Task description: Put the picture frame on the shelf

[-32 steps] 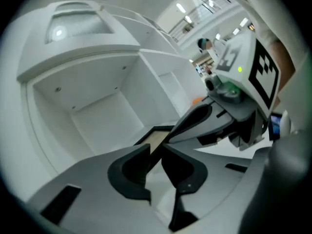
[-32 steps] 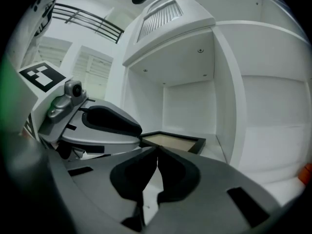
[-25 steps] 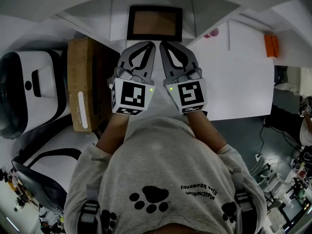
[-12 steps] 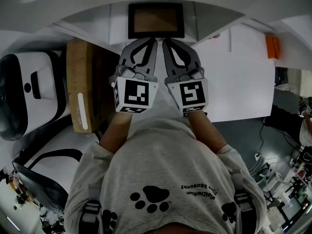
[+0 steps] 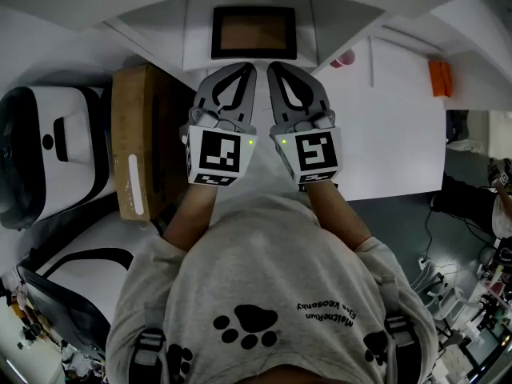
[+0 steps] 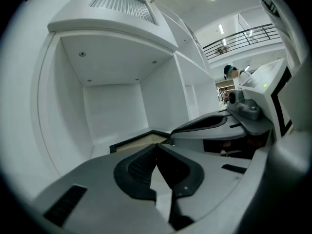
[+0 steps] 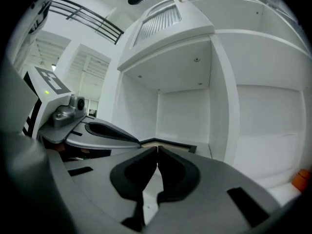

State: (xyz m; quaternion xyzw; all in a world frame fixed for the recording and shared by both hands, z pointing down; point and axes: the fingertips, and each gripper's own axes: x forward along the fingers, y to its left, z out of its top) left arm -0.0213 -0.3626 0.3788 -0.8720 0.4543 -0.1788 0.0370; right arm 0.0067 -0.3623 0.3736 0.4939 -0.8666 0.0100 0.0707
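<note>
The picture frame lay flat inside the shelf, and just before the frame the left gripper and right gripper had fingers pressed together, empty.

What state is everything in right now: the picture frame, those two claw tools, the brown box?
picture frame: lying flat inside the shelf compartment, not gripped.
left gripper: jaws shut, empty, tips close to the frame.
right gripper: jaws shut, empty, beside the left one.
cardboard box: left of the grippers, untouched.
</note>
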